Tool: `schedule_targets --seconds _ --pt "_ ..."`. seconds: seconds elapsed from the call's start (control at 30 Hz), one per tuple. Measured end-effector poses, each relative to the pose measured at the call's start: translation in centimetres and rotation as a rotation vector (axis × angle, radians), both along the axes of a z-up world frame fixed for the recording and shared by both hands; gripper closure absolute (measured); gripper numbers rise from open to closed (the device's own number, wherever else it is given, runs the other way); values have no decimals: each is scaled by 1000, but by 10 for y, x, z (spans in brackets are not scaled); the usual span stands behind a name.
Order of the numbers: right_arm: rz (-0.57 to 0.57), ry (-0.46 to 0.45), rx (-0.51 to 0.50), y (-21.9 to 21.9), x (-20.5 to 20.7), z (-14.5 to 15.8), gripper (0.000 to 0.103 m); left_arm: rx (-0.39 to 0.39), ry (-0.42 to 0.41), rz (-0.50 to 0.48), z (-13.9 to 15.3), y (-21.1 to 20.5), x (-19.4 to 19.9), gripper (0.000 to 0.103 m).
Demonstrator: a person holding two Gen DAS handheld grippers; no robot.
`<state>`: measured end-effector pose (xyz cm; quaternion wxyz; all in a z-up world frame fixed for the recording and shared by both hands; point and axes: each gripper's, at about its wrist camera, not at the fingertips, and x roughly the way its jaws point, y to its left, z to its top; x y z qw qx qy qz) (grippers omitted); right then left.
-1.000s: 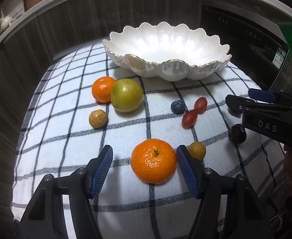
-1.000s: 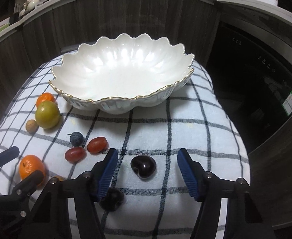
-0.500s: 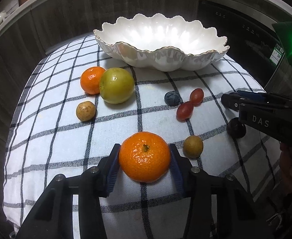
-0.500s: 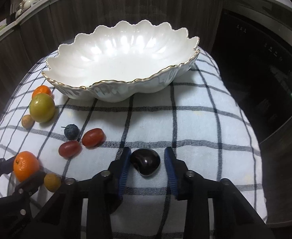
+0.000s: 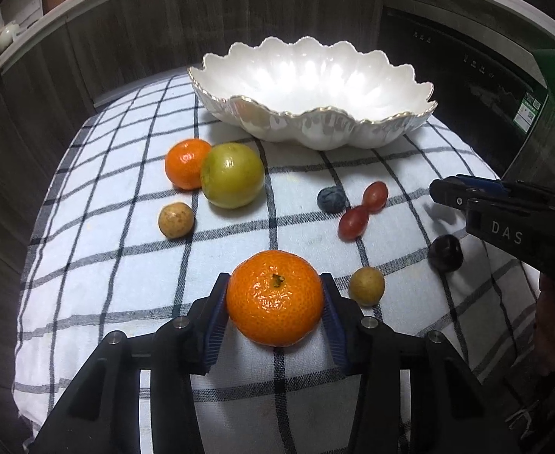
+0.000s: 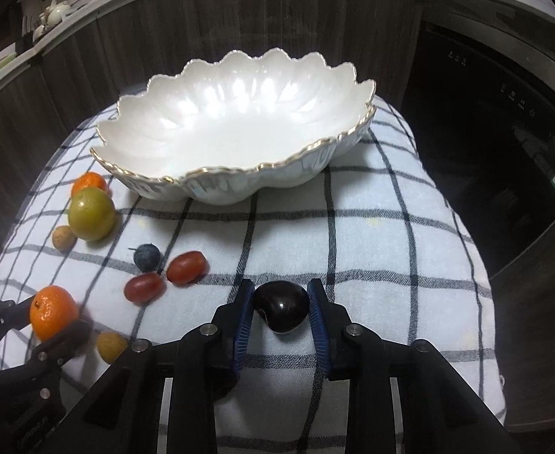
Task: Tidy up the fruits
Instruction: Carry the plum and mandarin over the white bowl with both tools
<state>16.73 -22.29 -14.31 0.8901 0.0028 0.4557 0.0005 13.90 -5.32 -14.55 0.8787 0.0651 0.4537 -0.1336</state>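
Observation:
My left gripper (image 5: 273, 280) is shut on a large mandarin (image 5: 274, 299), blue pads pressed to both its sides, low over the checked cloth (image 5: 107, 265). In the right wrist view my right gripper (image 6: 281, 285) has a dark cherry (image 6: 281, 306) between its blue pads; both pads touch it and the jaws are still closing. The white scalloped bowl (image 6: 220, 170) with a gold rim stands empty at the back of the cloth. The right gripper (image 5: 440, 189) also shows side-on at the right of the left wrist view.
Loose on the cloth lie a smaller mandarin (image 5: 186, 162), a green fruit (image 5: 232, 174), two tan longans (image 5: 176, 219) (image 5: 366, 285), a blueberry (image 5: 331, 199), two red grapes (image 5: 353, 221) and a dark cherry (image 5: 445, 252). Dark wood cabinets surround the cloth, and a black appliance (image 6: 504, 132) stands to the right.
Both grippers have shut: the left came down onto the large mandarin, the right onto the dark cherry. The views have shifted slightly.

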Motion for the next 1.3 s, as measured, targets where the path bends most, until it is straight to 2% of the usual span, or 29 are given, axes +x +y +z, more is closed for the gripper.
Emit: schedule_targets --seconds 0.57,0.9,1.3 --pt "18 -105 -10 3 -4 45 73 -1 -81 26 40 3 7 58" --pt "2 -167 -6 -4 15 75 73 -23 -144 44 74 -2 39 58" --pt "-13 -214 -12 -13 42 98 73 -35 -164 63 90 -8 77 58"
